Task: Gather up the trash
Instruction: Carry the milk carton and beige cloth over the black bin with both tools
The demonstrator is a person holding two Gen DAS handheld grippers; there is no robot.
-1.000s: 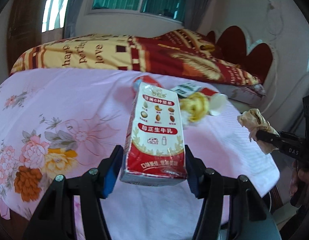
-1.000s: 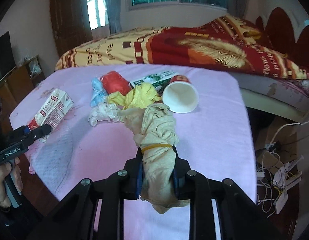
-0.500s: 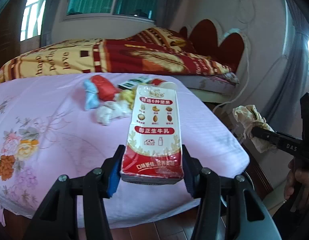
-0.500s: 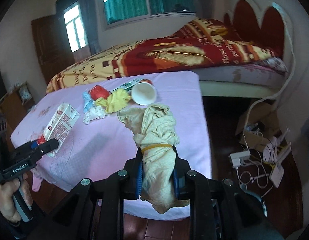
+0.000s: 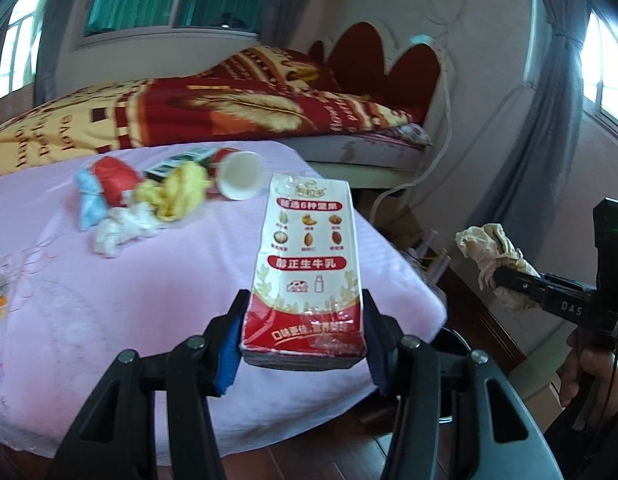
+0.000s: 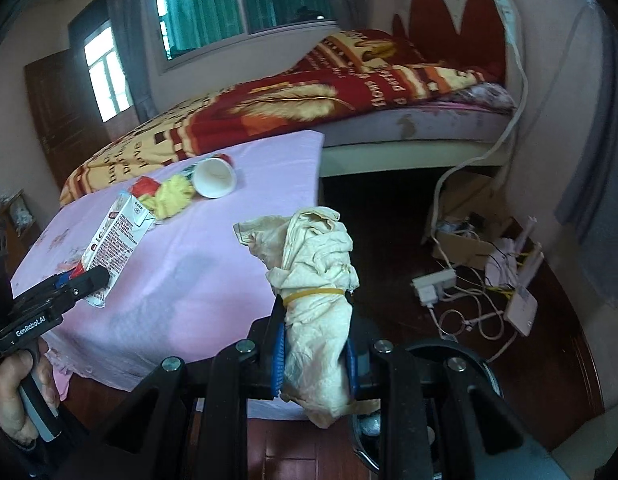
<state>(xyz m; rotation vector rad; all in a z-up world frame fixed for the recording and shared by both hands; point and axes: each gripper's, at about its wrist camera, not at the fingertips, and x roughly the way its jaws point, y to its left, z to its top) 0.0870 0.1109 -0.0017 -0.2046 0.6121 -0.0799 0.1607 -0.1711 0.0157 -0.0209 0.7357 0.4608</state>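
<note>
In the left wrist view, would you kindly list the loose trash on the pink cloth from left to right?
Blue wad → red wad → yellow wad → paper cup.

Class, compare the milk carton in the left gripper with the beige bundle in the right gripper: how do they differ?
The milk carton is a rigid printed box in red and white; the beige bundle is plain, soft, crumpled material cinched by a yellow rubber band. The carton keeps flat faces; the bundle flares loosely above its band. Both are clamped off the table, carton in the left gripper, bundle in the right gripper.
</note>
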